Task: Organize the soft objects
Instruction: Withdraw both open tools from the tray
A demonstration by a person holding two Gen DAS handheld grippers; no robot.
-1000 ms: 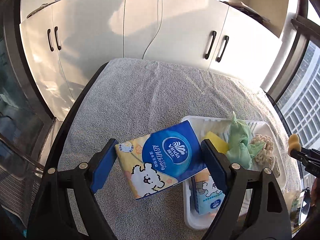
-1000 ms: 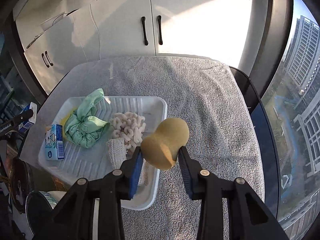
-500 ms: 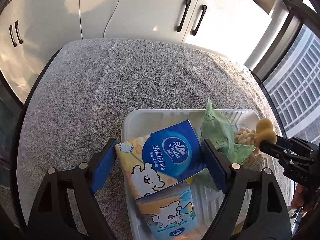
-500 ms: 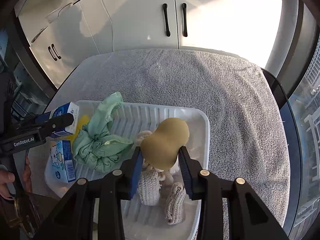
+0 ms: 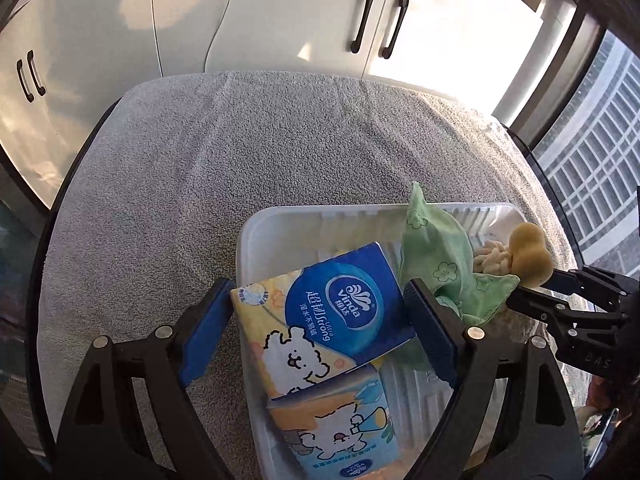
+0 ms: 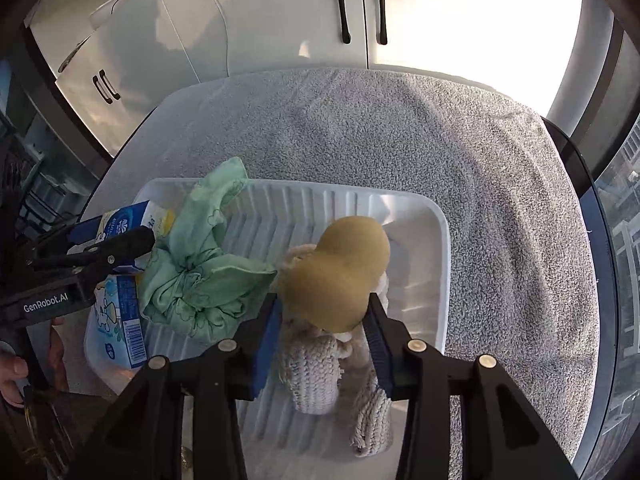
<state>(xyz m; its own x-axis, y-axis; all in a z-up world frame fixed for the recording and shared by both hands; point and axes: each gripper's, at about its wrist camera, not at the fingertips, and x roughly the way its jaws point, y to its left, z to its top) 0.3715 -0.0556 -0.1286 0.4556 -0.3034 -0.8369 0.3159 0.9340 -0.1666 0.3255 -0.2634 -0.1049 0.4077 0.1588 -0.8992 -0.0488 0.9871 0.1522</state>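
Left tongs point(image 5: 316, 312) clamp the blue-and-yellow tissue pack point(image 5: 320, 316) above the white ribbed plastic tray's point(image 5: 280, 220) left end; right tongs point(image 6: 324, 320) pinch the tan peanut-shaped sponge point(image 6: 336, 276) over its right end, directly below.

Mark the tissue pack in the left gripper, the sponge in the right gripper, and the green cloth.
tissue pack point(image 5: 344, 300): left wrist view, on its blue label.
sponge point(image 6: 340, 272): right wrist view, on its waist.
green cloth point(image 6: 192, 280): right wrist view, on its knotted middle.
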